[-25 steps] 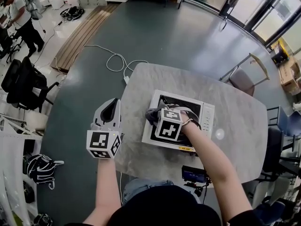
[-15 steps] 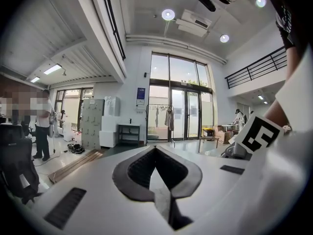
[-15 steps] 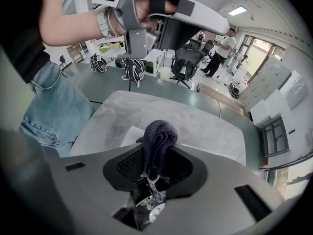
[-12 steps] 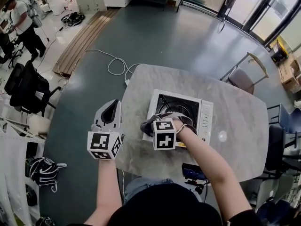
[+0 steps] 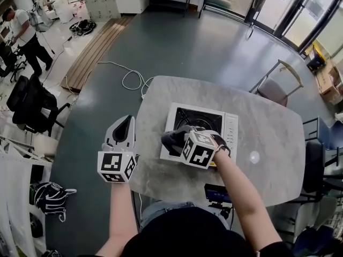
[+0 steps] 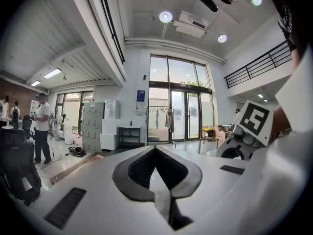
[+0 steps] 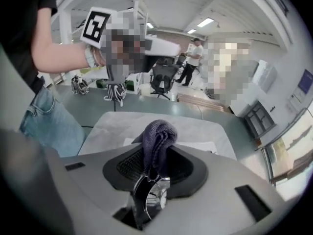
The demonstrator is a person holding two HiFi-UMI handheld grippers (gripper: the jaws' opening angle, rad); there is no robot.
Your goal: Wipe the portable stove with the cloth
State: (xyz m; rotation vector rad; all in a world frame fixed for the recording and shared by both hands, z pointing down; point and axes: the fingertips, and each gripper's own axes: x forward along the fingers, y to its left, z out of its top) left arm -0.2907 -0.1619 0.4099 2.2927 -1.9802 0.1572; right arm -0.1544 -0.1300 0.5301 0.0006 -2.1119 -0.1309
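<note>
The white portable stove [image 5: 230, 130] with its black burner grate lies on the round grey table [image 5: 268, 122]. My right gripper [image 5: 179, 140] is shut on a dark grey cloth [image 5: 172, 139] and holds it over the stove's near left corner, pointing left. In the right gripper view the cloth [image 7: 157, 140] bunches up between the jaws, the stove's white edge [image 7: 200, 145] just beyond it. My left gripper [image 5: 125, 128] is held off the table's left side, above the floor, jaws shut and empty; its own view shows only the room.
A black device [image 5: 217, 194] sits at the table's near edge. A chair [image 5: 278, 87] stands at the far right and a white cable [image 5: 128, 76] runs across the floor behind the table. Office chairs [image 5: 27, 100] and a person [image 5: 21, 31] are at the left.
My right gripper with the cloth slid from the stove's middle toward its near left corner, then turned to point left. The left gripper stayed where it was.
</note>
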